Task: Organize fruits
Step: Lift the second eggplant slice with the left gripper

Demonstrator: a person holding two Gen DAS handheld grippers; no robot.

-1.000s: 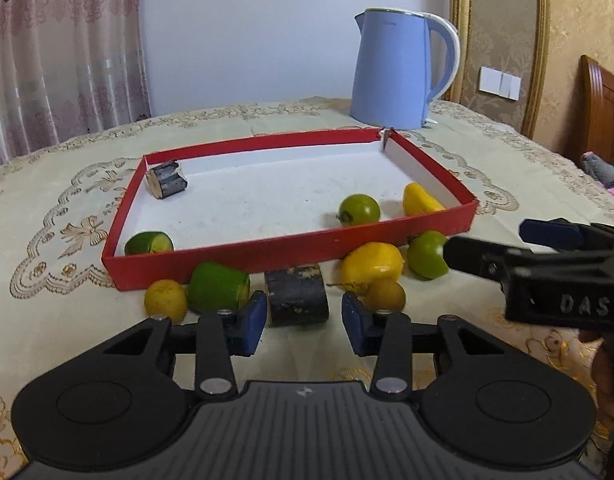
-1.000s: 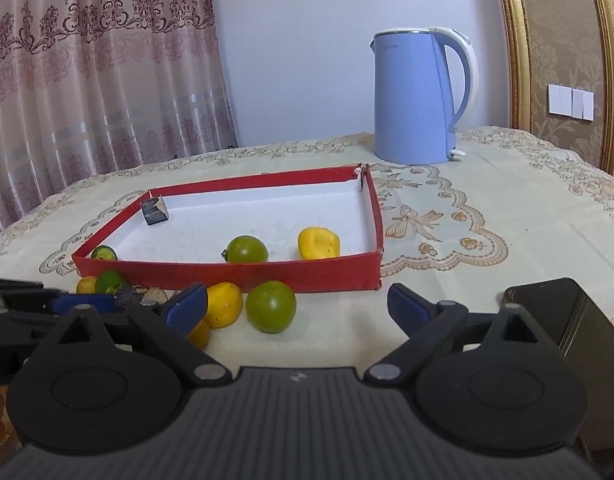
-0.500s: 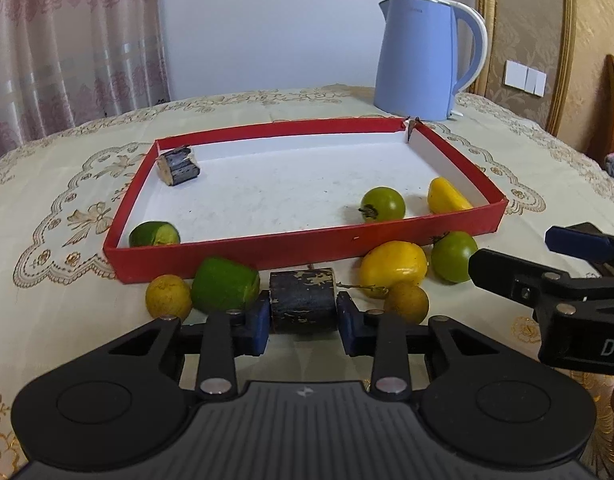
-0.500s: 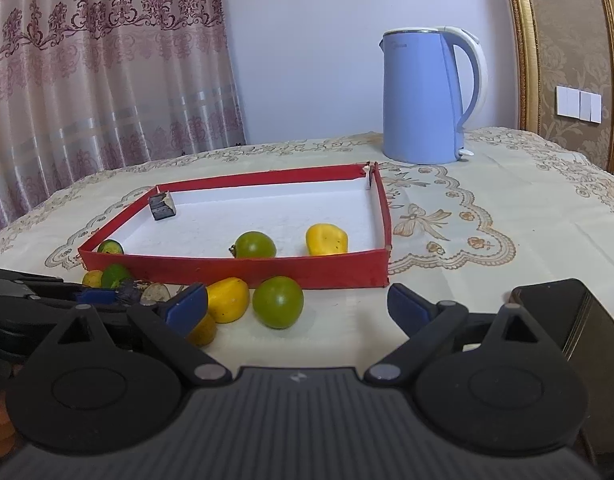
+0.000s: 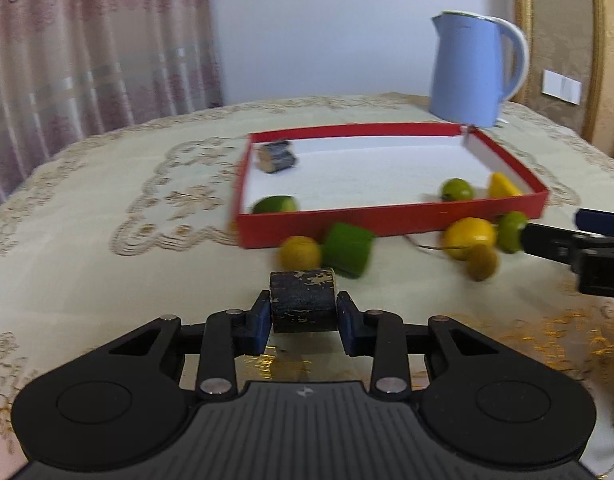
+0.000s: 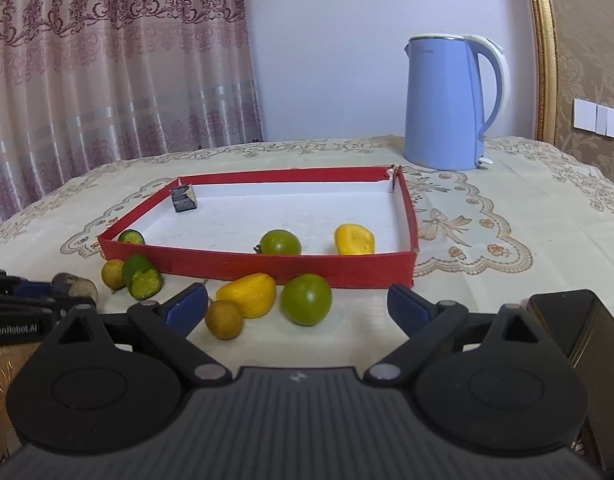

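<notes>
My left gripper point(image 5: 303, 316) is shut on a dark cylinder-shaped piece point(image 5: 302, 301) and holds it above the tablecloth, in front and left of the red tray point(image 5: 387, 222). In the tray lie another dark piece point(image 5: 275, 156), a cut green piece point(image 5: 275, 204), a green round fruit point(image 6: 280, 242) and a yellow fruit point(image 6: 353, 239). In front of the tray lie a small yellow fruit point(image 5: 299, 253), a green cut piece point(image 5: 349, 250), a yellow fruit point(image 6: 247, 294), a small brownish fruit point(image 6: 224, 319) and a green round fruit point(image 6: 306, 299). My right gripper point(image 6: 297, 308) is open and empty, just before these.
A blue kettle point(image 6: 451, 102) stands behind the tray's far right corner. A black object point(image 6: 583, 344) lies at the right edge in the right wrist view. A curtain hangs behind the table at the left.
My left gripper has closed on the dark piece, lifted it and swung left and back from the tray. The right gripper has hardly moved.
</notes>
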